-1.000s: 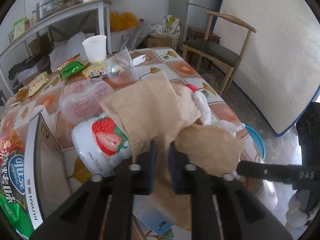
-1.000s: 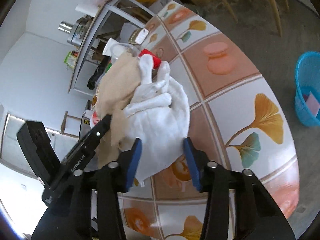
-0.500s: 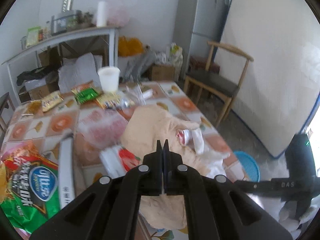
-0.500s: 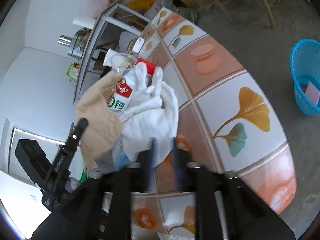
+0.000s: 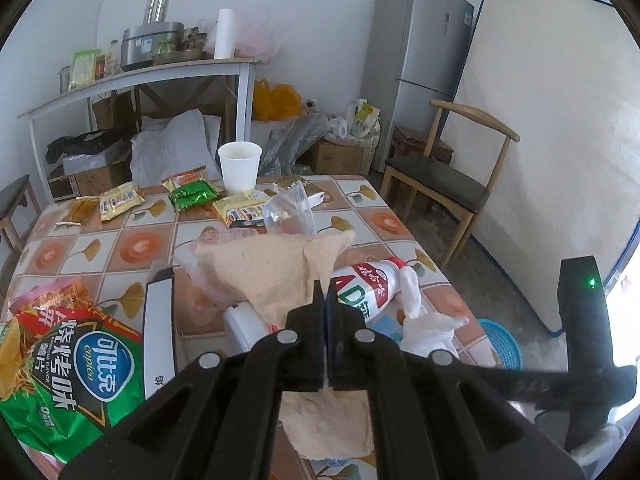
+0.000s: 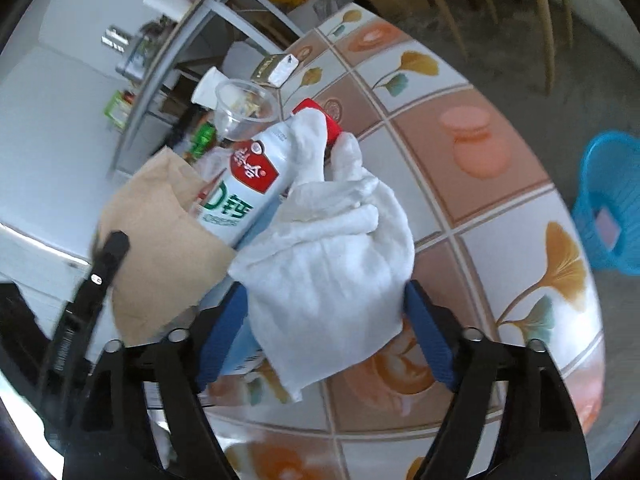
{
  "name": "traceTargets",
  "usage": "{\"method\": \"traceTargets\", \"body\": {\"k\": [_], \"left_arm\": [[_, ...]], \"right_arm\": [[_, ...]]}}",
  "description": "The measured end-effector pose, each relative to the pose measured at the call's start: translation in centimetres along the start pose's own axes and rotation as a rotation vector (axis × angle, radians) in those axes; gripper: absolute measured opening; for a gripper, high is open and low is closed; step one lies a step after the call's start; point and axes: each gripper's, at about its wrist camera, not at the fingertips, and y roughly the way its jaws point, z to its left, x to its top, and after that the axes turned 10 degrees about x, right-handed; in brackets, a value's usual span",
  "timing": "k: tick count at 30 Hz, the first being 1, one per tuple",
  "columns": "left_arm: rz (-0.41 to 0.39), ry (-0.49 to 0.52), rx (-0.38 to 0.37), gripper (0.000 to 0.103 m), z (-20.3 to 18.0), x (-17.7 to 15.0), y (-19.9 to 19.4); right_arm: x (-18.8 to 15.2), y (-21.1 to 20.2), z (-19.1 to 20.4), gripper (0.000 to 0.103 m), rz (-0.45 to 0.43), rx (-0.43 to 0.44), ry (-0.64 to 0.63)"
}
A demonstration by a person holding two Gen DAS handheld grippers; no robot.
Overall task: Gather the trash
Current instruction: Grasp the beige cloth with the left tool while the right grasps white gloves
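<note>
Left gripper point(image 5: 325, 300) jaws clenched on brown paper point(image 5: 276, 268); right gripper point(image 6: 324, 336) jaws just opening, straddling white cloth point(image 6: 332, 280).

A grey fridge point(image 5: 416, 68) and wooden chair point(image 5: 448, 176) stand against white walls.

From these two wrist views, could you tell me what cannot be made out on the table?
- Left wrist view: the left gripper and the brown paper it pinches hide the table beneath.
- Right wrist view: the white cloth covers the bottle's lower side.
- Blue basket: cut off by the edge.
</note>
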Motion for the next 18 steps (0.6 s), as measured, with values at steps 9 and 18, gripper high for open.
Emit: {"method": "traceTargets", "body": {"k": [9, 18], "left_arm": [[-0.001, 0.000, -0.002, 0.000, 0.2, -0.3, 0.0], [-0.035, -0.029, -0.039, 0.000, 0.7, -0.1, -1.7]], "right_arm": [[-0.9, -1.5, 0.0, 0.011, -0.039, -0.006, 0.004], [-1.4, -4.9, 0.5, 0.008, -0.139, 0.057, -0.013]]}}
